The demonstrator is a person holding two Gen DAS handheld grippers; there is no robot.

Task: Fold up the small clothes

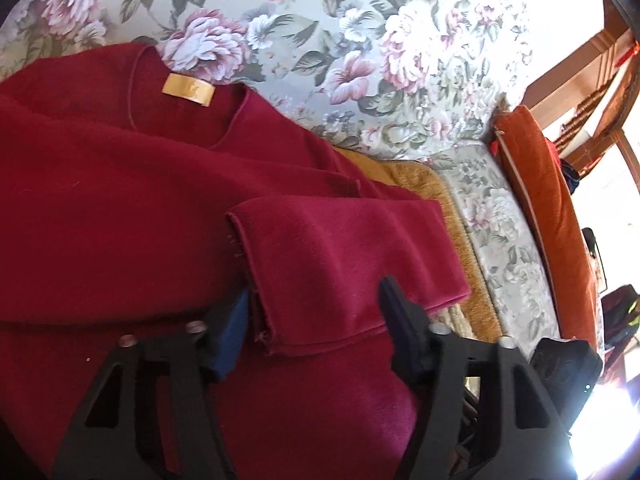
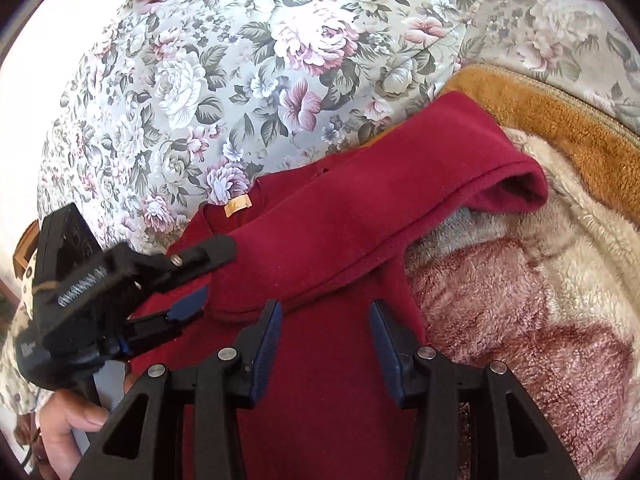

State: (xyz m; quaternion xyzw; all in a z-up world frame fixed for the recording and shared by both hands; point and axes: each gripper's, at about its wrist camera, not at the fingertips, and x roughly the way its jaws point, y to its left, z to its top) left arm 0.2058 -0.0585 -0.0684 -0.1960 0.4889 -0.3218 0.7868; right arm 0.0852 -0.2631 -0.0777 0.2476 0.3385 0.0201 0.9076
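Observation:
A dark red sweater (image 1: 120, 184) lies flat on the sofa seat, with a yellow neck label (image 1: 188, 89) at its collar. One sleeve (image 1: 340, 248) is folded across the body. Its cuff end lies between the fingers of my left gripper (image 1: 312, 300), and the fabric there is flat, not bunched. The right wrist view shows the left gripper (image 2: 212, 272) straddling that cuff, and its blue pad (image 2: 190, 304) sits at the fabric's edge. My right gripper (image 2: 325, 308) hovers open over the sweater's body (image 2: 320, 400) with nothing between its fingers. The other sleeve (image 2: 400, 200) slants up to the right.
A floral back cushion (image 2: 240, 80) rises behind the sweater. Under it lie a tan fleece throw (image 2: 560, 120) and a cream-and-pink plush blanket (image 2: 540, 300). An orange cushion (image 1: 548, 208) stands at the right, with wooden furniture (image 1: 600, 80) beyond. A hand (image 2: 68, 420) holds the left gripper.

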